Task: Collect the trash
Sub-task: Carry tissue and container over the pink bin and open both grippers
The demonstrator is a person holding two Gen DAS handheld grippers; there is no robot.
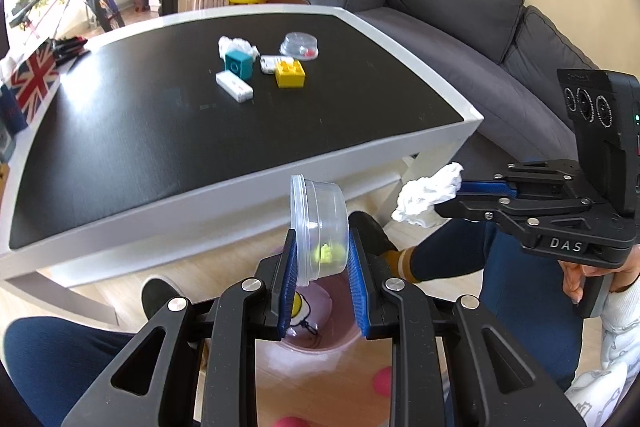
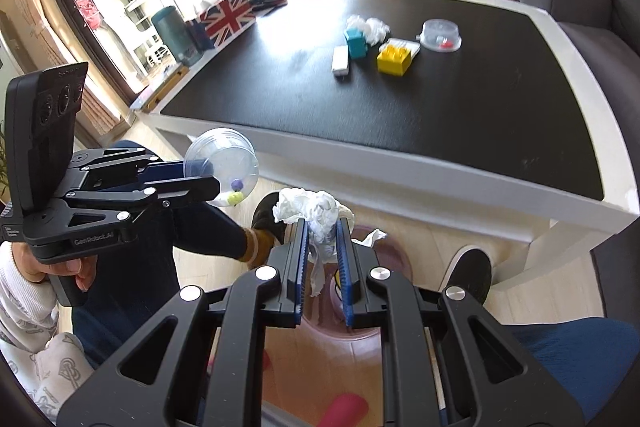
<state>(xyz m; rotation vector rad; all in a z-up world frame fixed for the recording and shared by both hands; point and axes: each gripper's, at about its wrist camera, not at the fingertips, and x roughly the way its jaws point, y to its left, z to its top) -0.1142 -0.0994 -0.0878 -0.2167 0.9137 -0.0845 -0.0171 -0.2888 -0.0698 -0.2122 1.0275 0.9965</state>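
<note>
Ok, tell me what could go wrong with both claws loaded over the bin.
1. The left claw grips the clear tub tilted on its side; it might slip and miss the pink bin.
2. The tissue in the right claw hangs loose and may snag on the pads on release.

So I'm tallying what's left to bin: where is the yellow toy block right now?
The yellow block sits on the dark tabletop toward its far, sofa-side end, beside the teal block and near the clear lidded cup.
</note>
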